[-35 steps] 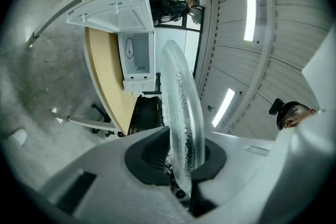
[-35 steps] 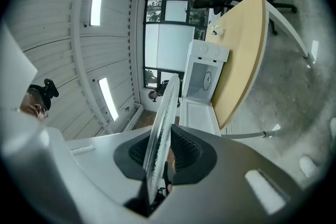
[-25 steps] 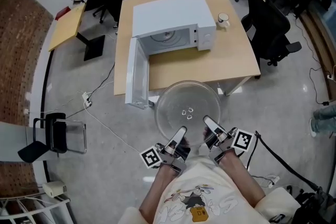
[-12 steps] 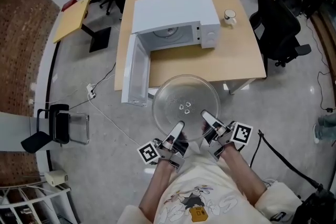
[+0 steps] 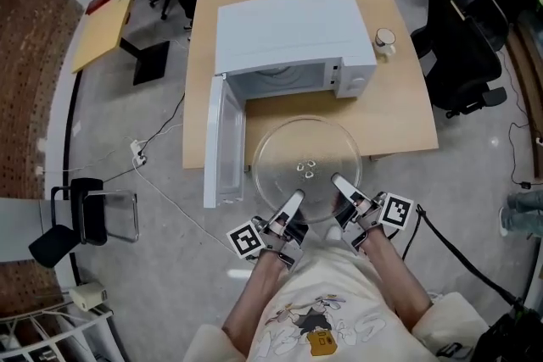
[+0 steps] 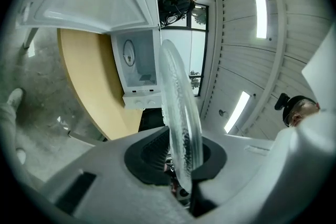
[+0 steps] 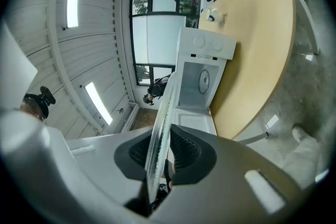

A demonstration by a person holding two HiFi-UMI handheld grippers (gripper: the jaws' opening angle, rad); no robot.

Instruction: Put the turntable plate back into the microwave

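Note:
The clear glass turntable plate (image 5: 305, 165) hangs level in front of me, over the near edge of the wooden table (image 5: 399, 110). My left gripper (image 5: 293, 203) is shut on the plate's near left rim, my right gripper (image 5: 342, 186) on its near right rim. In the left gripper view the plate (image 6: 178, 113) shows edge-on between the black pads, and likewise the plate (image 7: 160, 128) in the right gripper view. The white microwave (image 5: 288, 34) stands on the table with its door (image 5: 222, 144) swung open to the left, its cavity (image 5: 280, 80) facing me.
A white mug (image 5: 385, 38) sits on the table right of the microwave. Black office chairs (image 5: 462, 55) stand at the right. A cable (image 5: 161, 182) runs over the floor at the left, near a small stool (image 5: 89, 212).
Both grippers have carried the plate forward toward the microwave. Its far edge now overlaps the table's front edge, where before it hung over the floor.

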